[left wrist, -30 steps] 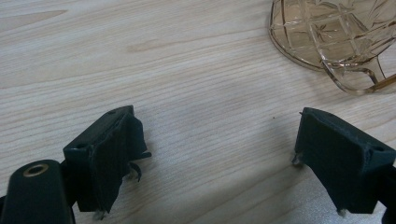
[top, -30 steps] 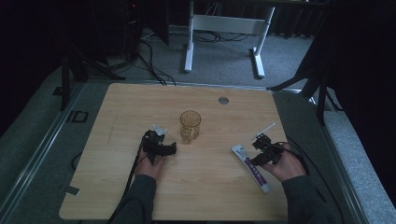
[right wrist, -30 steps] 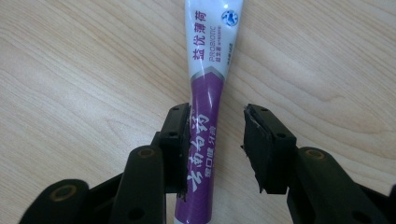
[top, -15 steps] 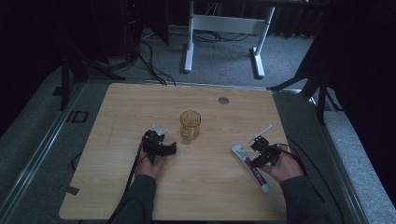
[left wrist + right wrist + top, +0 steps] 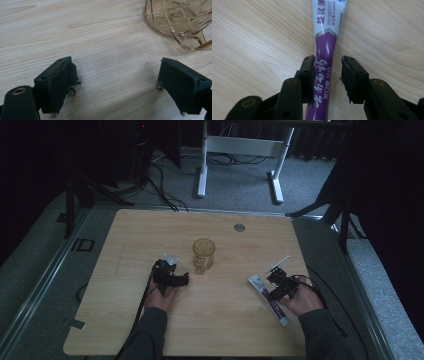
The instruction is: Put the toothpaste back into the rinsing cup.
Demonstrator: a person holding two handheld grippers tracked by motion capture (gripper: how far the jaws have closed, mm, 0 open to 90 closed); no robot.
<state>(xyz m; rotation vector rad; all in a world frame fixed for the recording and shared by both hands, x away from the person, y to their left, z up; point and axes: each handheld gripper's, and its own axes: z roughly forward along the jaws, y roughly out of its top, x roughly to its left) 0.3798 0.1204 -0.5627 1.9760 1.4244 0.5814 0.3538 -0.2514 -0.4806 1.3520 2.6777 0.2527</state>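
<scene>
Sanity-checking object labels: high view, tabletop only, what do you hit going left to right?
left gripper → amber glass → toothpaste tube → right gripper. The toothbrush overlaps the right gripper, so I left it out.

Grey round disc [image 5: 239, 227] near table [image 5: 125, 330] far edge.

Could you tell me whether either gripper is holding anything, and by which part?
Nothing yet: the right gripper straddles the toothpaste tube mid-body, unclamped; the left gripper is open.
</scene>
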